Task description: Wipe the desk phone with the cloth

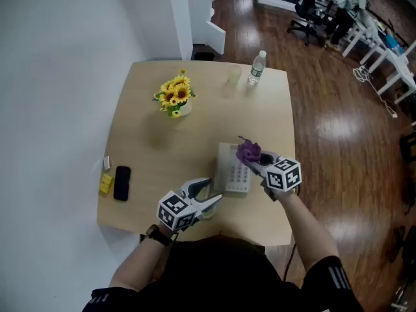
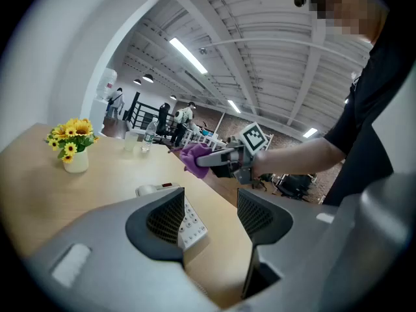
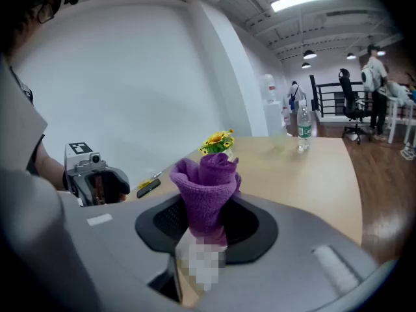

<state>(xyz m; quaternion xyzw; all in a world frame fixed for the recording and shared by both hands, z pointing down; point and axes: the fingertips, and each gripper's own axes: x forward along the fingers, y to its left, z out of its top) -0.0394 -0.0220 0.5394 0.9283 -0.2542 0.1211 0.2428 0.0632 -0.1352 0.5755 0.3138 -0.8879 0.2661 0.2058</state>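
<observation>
Clenching bunched purple cloth (image 1: 247, 151) over white desk phone (image 1: 234, 172): right gripper (image 1: 253, 160); left gripper (image 1: 214, 191) released.

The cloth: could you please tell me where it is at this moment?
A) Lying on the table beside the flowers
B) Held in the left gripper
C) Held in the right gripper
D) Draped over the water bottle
C: the right gripper view shows the cloth clamped between the jaws of the right gripper, while the left gripper has its jaws apart and holds nothing.
</observation>
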